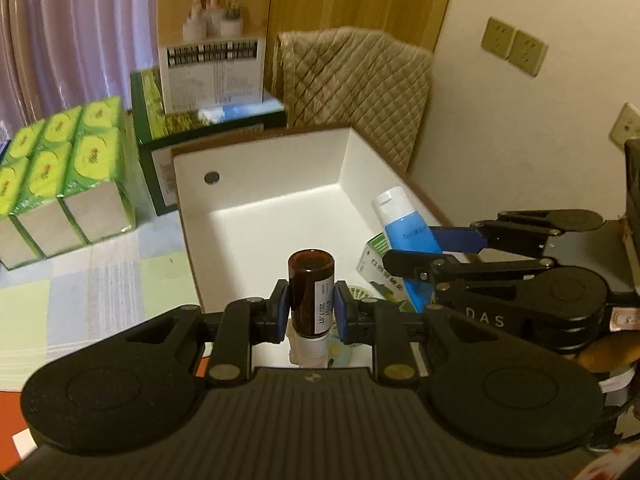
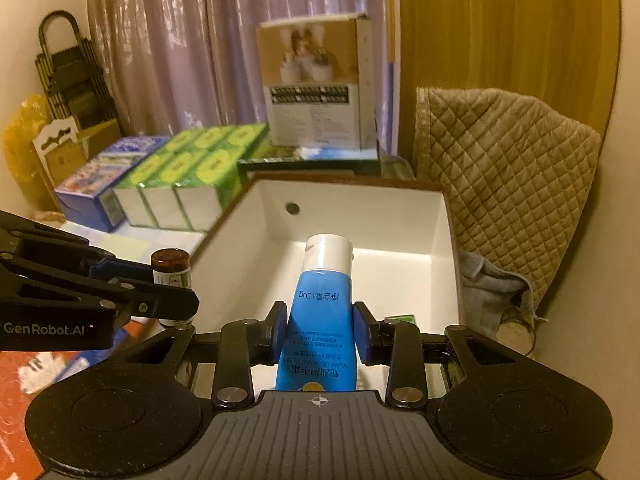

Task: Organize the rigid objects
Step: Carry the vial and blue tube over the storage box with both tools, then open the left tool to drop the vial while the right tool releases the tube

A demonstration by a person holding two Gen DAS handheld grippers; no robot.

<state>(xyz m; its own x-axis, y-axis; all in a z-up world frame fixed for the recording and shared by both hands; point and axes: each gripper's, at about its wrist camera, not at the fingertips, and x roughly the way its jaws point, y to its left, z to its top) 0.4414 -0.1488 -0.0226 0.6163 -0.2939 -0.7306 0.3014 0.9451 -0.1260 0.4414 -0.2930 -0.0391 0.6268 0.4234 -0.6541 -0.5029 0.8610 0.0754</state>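
Pale purple curtains (image 2: 200,40) and a wooden panel (image 2: 500,24) are forming the backdrop, and a quilted beige cover (image 2: 508,168) is being seen draped just beside the open white box (image 1: 264,184) on a pastel checked cloth (image 1: 80,280). Green tissue packs (image 1: 60,152) are being shown stacked to the left of the box, and a tall printed carton (image 1: 212,40) is standing on a dark green box (image 1: 160,136) behind it.

A brown glass bottle (image 1: 310,292) is being pinched between the blue pads of the left gripper (image 1: 311,310), jaws pressed against its sides, white cap toward the camera and base pointing away. It is being held over the near edge of the white box.

A blue tube (image 2: 320,320) with a white cap is being clamped by the right gripper (image 2: 320,336), jaws closed partway onto the tube's body, cap pointing forward. It is being held above the box's interior, near the right wall.

In the right wrist view, the left gripper (image 2: 160,296) is being seen at the left, outside the box's left wall, with the bottle (image 2: 170,268) in it. A small green carton (image 1: 380,268) is lying inside the box near its right corner, partly hidden behind the right gripper (image 1: 416,256). A dark round mark (image 1: 211,178) is being shown on the box's far wall.
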